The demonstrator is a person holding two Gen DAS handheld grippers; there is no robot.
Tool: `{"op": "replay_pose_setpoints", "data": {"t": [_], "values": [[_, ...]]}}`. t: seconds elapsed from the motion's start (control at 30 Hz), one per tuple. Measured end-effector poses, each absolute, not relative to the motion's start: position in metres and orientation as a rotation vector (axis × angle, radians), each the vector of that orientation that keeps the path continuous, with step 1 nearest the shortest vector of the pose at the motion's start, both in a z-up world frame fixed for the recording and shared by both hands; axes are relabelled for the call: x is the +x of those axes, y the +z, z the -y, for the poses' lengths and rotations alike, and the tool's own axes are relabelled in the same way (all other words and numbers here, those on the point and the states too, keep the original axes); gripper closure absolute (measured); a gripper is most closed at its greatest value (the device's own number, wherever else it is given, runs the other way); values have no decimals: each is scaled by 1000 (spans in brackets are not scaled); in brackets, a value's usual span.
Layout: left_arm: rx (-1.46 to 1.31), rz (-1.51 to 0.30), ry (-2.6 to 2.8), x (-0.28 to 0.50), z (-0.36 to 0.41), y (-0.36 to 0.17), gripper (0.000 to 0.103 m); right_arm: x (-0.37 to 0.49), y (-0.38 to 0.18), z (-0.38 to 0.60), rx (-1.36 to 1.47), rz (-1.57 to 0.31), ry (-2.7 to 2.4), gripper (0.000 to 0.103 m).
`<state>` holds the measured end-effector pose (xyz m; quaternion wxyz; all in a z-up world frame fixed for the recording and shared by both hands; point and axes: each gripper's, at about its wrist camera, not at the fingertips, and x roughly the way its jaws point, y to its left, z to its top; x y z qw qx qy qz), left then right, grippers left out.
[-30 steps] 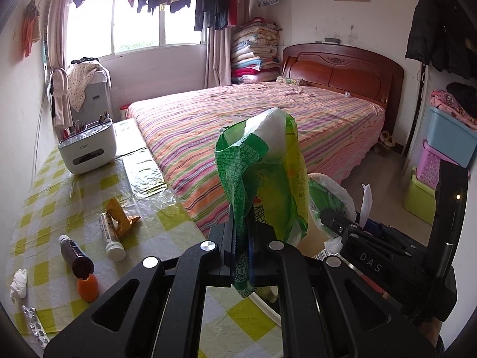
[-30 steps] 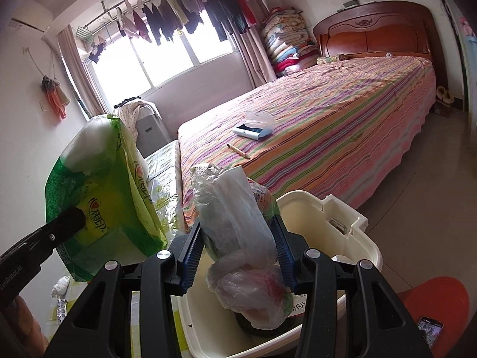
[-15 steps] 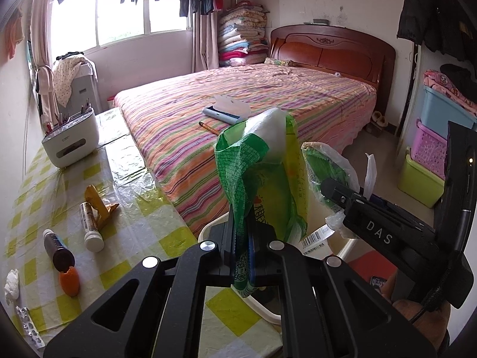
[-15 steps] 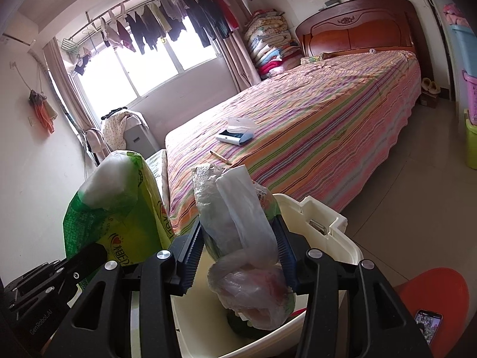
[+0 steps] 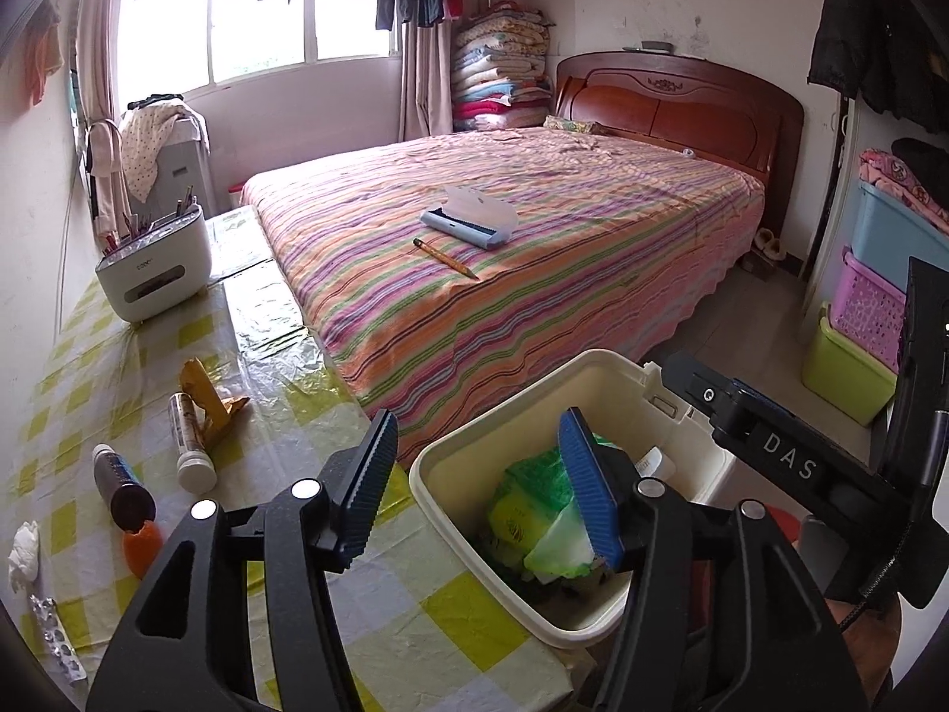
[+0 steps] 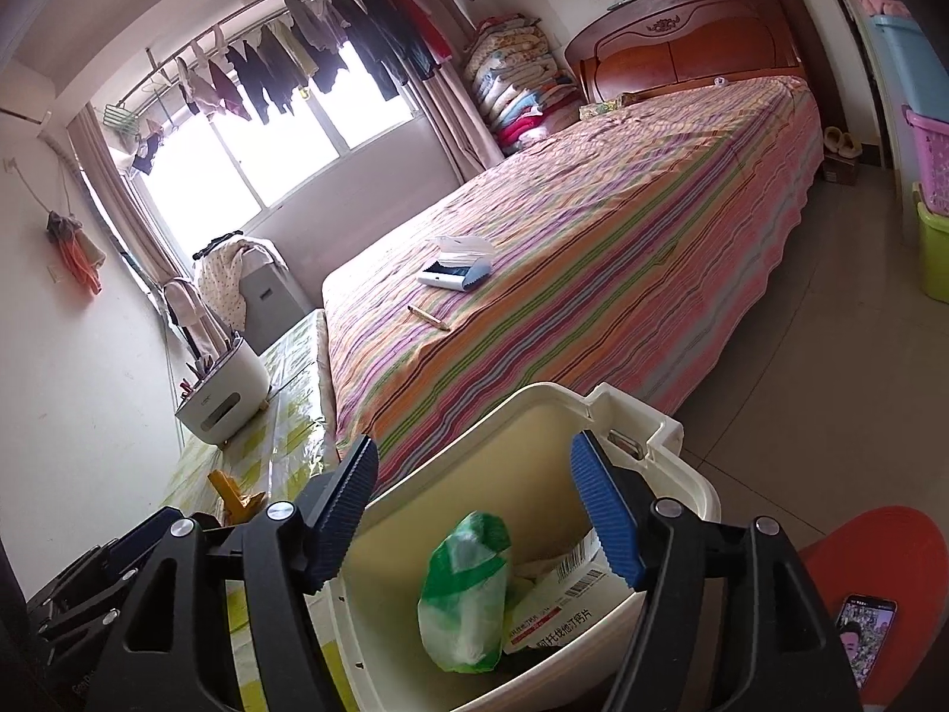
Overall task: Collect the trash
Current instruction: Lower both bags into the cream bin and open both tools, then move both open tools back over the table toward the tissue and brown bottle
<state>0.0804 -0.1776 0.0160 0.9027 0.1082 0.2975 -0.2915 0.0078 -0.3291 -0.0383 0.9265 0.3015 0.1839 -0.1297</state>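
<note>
where both jaws gripped bags, now opening, empty; bags (image 6: 465,590) in bin (image 6: 534,415).

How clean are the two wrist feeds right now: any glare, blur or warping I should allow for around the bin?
Left wrist view: sharp; the window is blown out, the plastic table cover throws glare, and the bed bows from fisheye. Right wrist view: also sharp, horizon tilted, window overexposed; the bin interior is evenly lit, and the barcode on the white packet is readable.

Daylight from the blown-out window (image 5: 296,29) lights both sharp views; fisheye bending perhaps darkens the corners.
</note>
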Motion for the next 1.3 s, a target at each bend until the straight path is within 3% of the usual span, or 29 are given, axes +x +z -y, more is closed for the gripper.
{"op": "replay_pose_setpoints", "data": {"t": [0.4, 0.7, 1.3], "values": [[213, -621, -578, 82, 166, 21, 37, 21, -33, 312, 603, -384, -208, 37], [171, -647, -516, 93, 135, 26, 37, 40, -27, 283, 555, -415, -140, 37], [75, -746, -258, 130, 2, 29, 36, 87, -19, 194, 441, -476, 73, 37]]}}
